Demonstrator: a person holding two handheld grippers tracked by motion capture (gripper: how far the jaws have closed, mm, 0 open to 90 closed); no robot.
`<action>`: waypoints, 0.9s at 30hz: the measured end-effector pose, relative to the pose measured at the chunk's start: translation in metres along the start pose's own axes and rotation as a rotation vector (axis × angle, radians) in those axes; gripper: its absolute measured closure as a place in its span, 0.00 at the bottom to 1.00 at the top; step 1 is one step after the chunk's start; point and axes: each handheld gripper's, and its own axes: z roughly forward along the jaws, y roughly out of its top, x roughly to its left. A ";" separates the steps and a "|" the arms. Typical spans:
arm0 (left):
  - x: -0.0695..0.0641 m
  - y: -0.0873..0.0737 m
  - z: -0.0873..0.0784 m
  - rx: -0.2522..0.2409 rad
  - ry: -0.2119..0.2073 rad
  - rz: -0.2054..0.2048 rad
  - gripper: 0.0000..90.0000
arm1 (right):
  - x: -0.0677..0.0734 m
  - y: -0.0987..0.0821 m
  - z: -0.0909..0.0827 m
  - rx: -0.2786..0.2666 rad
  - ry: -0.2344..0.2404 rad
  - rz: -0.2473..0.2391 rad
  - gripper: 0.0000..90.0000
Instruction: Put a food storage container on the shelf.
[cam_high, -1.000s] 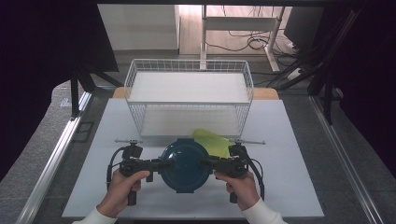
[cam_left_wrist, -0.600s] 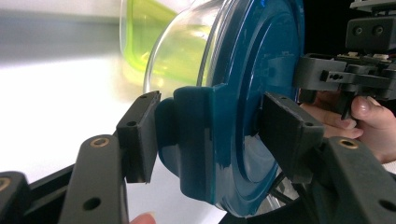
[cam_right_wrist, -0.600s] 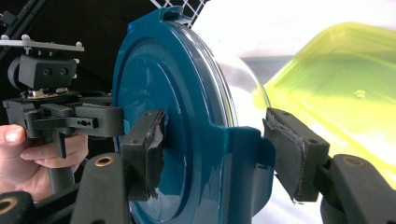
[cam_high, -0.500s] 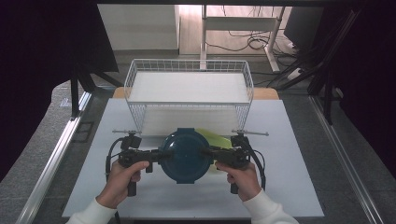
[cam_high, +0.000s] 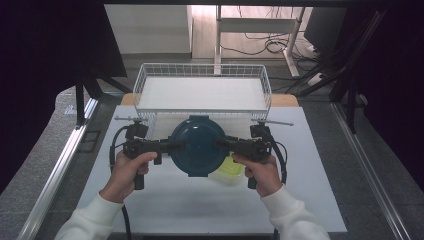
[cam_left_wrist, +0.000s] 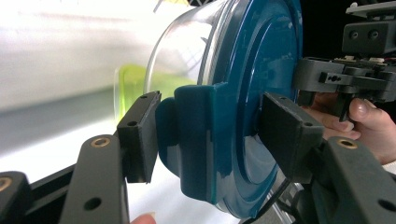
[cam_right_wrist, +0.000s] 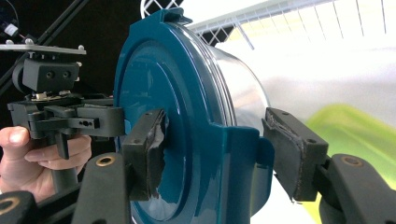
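Teal-lidded container (cam_high: 198, 145) is up off the bench (cam_high: 165, 200) now, higher than a second ago and nearer the wire basket (cam_high: 150, 75). Left tongs (cam_high: 174, 145) and right tongs (cam_high: 223, 143) each pinch a lid clip. Looks headed into the basket, leaving the yellow-green piece (cam_high: 231, 165) uncovered.

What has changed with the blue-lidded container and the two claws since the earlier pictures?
Both claws, the left claw and the right claw, have carried the container up off the table, toward the wire basket. It now uncovers the yellow-green item on the table. Unchanged: each claw clamps a lid latch, and the basket has not moved.
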 end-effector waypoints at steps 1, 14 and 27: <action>0.000 0.003 -0.001 -0.004 0.001 0.004 0.45 | 0.000 0.003 0.001 -0.006 0.001 -0.004 0.45; 0.007 0.039 -0.001 -0.014 -0.021 0.007 0.45 | -0.001 0.040 0.007 -0.033 0.022 -0.019 0.47; 0.011 0.090 0.006 -0.024 -0.056 0.003 0.45 | -0.003 0.085 0.007 -0.085 0.009 -0.017 0.48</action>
